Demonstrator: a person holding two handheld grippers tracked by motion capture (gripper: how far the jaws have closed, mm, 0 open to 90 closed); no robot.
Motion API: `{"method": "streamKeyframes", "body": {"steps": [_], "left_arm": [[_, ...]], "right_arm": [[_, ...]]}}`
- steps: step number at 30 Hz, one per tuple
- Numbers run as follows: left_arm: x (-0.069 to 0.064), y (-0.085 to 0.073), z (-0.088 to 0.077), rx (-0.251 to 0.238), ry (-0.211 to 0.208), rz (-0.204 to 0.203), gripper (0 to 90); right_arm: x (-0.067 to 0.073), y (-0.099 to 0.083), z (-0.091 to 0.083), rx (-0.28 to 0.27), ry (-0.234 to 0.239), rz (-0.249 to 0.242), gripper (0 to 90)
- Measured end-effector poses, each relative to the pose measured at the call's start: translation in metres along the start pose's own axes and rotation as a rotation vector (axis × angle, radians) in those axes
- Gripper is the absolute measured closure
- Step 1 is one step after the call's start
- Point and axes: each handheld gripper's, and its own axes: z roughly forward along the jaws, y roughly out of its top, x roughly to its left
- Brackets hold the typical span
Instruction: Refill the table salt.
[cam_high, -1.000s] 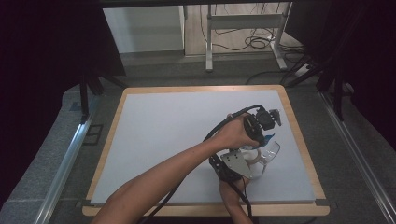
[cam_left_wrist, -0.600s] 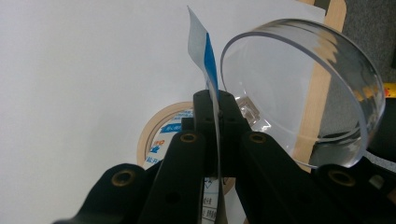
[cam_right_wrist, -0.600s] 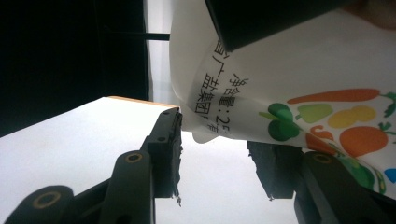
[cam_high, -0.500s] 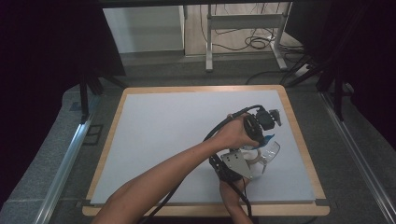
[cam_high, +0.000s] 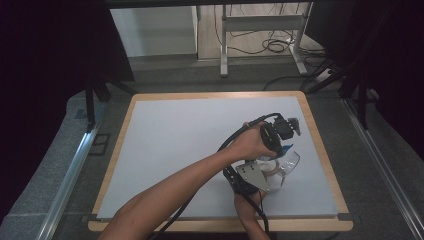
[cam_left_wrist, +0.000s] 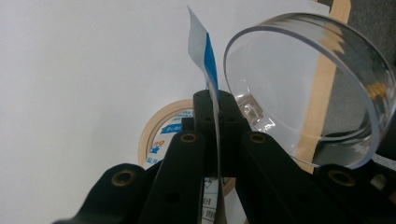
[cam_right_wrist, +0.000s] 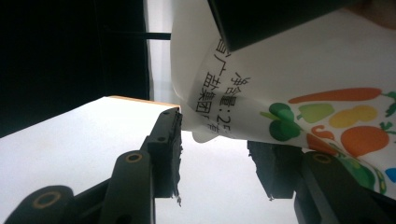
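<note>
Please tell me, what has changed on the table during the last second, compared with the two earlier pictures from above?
Nothing has visibly changed. The left gripper stays shut on the packet beside the clear dish, and the right gripper keeps its place by the dish, jaws apart around the packet's printed end.

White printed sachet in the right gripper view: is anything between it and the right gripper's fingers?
Nothing visible. The white sachet printed with vegetables hangs with its lower corner over the open gap of the right gripper, with bare white table behind. The left gripper is shut on the sachet.
</note>
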Motion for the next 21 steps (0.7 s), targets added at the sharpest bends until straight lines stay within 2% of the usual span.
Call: {"method": "streamKeyframes", "body": {"steps": [21], "left_arm": [[-0.0013, 0.0014, 0.0032, 0.008, 0.000, 0.003, 90.0]], "right_arm": [[-0.0014, -0.0003, 0.0006, -0.001, -0.009, 0.003, 55.6]]}}
